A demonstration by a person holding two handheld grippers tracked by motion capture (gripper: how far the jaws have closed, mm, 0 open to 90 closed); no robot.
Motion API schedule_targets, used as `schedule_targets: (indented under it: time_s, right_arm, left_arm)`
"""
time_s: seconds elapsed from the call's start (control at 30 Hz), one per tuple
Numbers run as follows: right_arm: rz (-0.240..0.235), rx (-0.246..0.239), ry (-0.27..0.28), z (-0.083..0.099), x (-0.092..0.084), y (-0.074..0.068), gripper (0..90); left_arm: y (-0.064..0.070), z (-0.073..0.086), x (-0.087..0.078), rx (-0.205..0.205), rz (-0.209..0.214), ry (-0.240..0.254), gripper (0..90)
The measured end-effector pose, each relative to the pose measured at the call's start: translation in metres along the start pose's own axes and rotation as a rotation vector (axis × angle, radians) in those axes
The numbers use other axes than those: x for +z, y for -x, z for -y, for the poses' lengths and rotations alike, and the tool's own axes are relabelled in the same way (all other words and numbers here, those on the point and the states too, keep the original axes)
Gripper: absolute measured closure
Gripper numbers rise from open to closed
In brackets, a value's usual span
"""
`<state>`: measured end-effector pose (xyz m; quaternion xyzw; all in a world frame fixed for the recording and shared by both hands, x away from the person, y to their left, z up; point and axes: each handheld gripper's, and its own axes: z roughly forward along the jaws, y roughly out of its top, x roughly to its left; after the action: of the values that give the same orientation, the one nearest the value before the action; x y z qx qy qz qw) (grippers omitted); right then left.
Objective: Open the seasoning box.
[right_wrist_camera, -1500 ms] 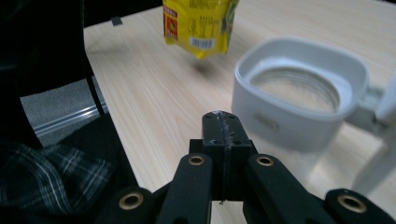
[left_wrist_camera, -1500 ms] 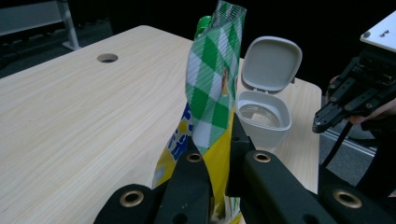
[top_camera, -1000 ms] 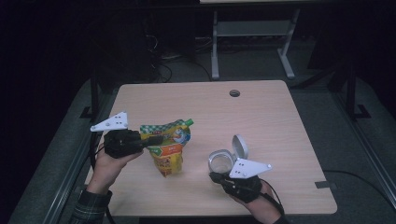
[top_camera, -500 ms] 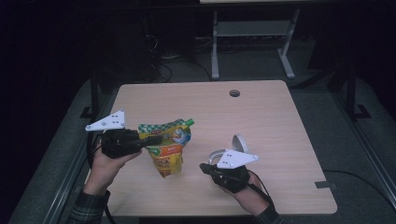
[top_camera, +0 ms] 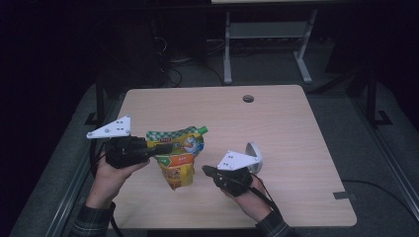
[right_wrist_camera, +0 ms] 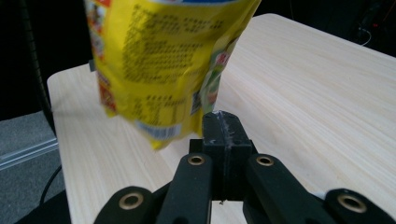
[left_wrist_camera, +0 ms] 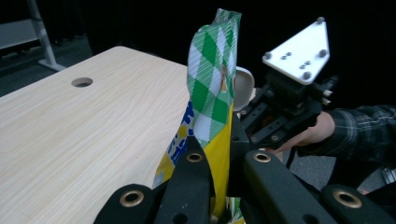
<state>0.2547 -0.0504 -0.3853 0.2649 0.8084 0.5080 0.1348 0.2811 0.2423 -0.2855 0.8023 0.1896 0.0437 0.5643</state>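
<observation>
Near the desk's [top_camera: 296, 128] left front corner, the left gripper [top_camera: 160, 148] pinches a glossy, crinkled yellow pouch [top_camera: 179, 158] at its green-checked top edge, the pouch hanging upright over pale woodgrain. Just right of it, the right gripper [top_camera: 206, 171] points at its base, black fingers pressed together, empty. A round white lid [top_camera: 255, 157] lies behind it.

From high above our side, we are looking forward and down over the whole worktop [top_camera: 276, 118]. Riding the left claw [left_wrist_camera: 223, 154], we are peering close along its jaws across the worktop. Riding the right claw [right_wrist_camera: 223, 128], we are facing the same yellow pouch [right_wrist_camera: 163, 60] from nearby.
</observation>
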Motion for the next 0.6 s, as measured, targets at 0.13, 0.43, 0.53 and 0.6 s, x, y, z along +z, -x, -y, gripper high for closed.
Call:
schedule_targets:
  time_s: [0.13, 0.43, 0.53, 0.6]
  right_arm:
    - [0.005, 0.004, -0.014, 0.000, 0.008, 0.001, 90.0]
    - [0.005, 0.001, -0.011, 0.001, 0.016, -0.004, 90.0]
    - [0.007, -0.010, -0.010, 0.001, 0.017, -0.007, 90.0]
    - [0.004, -0.010, -0.008, 0.001, 0.018, -0.008, 90.0]
  left_arm:
    - [0.004, -0.003, 0.000, 0.003, 0.015, 0.008, 90.0]
    - [0.013, -0.008, 0.003, 0.007, 0.042, 0.024, 90.0]
    - [0.014, -0.010, 0.005, 0.013, 0.039, 0.019, 90.0]
    - [0.016, -0.010, 0.007, 0.017, 0.042, 0.014, 90.0]
